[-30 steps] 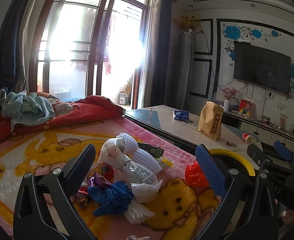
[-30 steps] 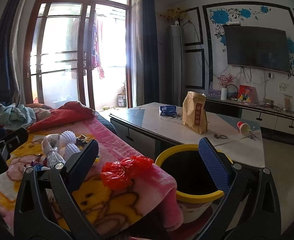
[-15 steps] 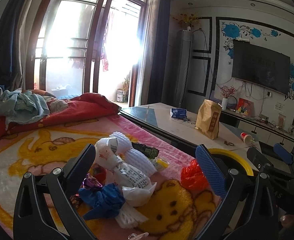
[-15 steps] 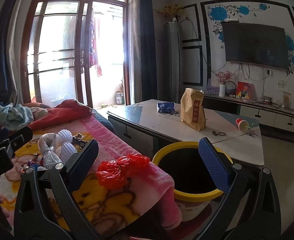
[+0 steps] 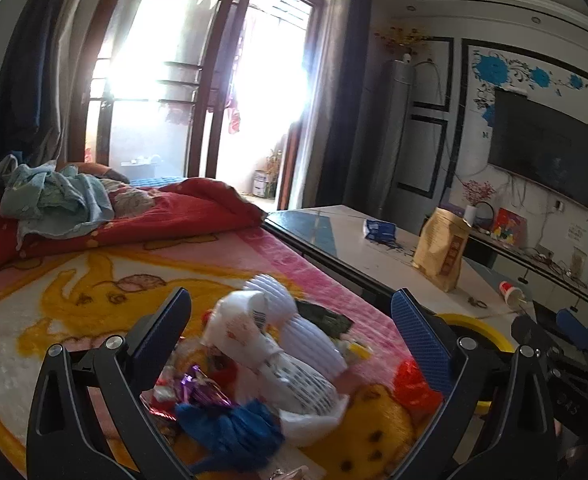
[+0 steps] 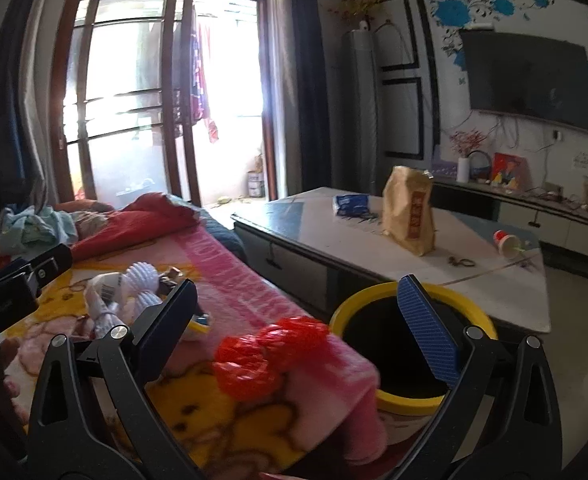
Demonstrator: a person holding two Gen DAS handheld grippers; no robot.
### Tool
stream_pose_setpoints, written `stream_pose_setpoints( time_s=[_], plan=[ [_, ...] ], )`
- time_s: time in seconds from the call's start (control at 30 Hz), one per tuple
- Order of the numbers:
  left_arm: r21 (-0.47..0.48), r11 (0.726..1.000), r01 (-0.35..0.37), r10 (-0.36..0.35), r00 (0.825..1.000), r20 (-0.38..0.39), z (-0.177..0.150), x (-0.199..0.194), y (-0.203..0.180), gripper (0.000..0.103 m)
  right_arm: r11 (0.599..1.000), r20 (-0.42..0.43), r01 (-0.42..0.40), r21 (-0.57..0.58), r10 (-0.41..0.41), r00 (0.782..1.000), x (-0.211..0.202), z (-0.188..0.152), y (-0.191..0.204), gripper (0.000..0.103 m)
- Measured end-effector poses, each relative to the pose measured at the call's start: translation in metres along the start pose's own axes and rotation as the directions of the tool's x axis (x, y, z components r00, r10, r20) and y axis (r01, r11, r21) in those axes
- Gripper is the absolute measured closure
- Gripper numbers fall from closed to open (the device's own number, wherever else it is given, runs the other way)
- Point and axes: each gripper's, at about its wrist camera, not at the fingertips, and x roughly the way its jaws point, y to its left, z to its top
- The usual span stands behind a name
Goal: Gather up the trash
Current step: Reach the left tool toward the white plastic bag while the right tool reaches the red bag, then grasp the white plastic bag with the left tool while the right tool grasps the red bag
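A heap of trash lies on the pink cartoon blanket [image 5: 74,292]: white foam fruit nets [image 5: 314,340], a white printed bag [image 5: 298,384], a blue crumpled wrapper [image 5: 234,428] and a purple foil wrapper [image 5: 198,390]. My left gripper [image 5: 290,316] hovers open just above this heap, holding nothing. A red plastic bag [image 6: 266,356] sits at the blanket's corner beside a yellow-rimmed bin [image 6: 414,400]. My right gripper [image 6: 298,312] is open over the red bag and the bin's rim. The red bag [image 5: 414,388] and the bin [image 5: 478,328] also show in the left wrist view.
A long white low table [image 6: 434,260] behind the bin carries a brown paper bag [image 6: 410,212], a blue packet [image 6: 350,204] and a tipped red cup [image 6: 506,240]. A red quilt [image 5: 142,216] with clothes lies at the bed's far end. A TV [image 5: 546,160] hangs on the wall.
My left gripper has dropped and moved closer over the trash heap. My right gripper has edged forward toward the red bag and bin. Both stayed open.
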Motion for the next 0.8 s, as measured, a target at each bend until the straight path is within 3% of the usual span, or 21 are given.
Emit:
stream_pose_setpoints(
  time_s=[0.27,0.47,0.57,0.8],
  plan=[
    [-0.079,0.993,-0.083,0.079,0.996,-0.044,0.012,0.020,0.038,0.006,0.998,-0.061,-0.069,0.003,0.069,0.996,0.029,0.002,0.023,0.011],
    [-0.119,0.984,-0.134,0.118,0.984,-0.137,0.012,0.042,0.066,0.006,0.997,-0.125,-0.073,-0.009,0.071,0.990,0.054,-0.005,0.036,0.011],
    [-0.148,0.982,-0.118,0.087,0.975,-0.203,0.009,0.055,0.077,0.006,0.999,-0.161,-0.048,-0.022,0.044,0.986,0.065,-0.012,0.035,0.011],
    [-0.150,0.985,-0.082,0.038,0.959,-0.281,0.004,0.079,0.074,0.006,1.000,-0.250,-0.009,-0.009,0.006,0.968,0.089,-0.028,0.022,0.011]
  ],
)
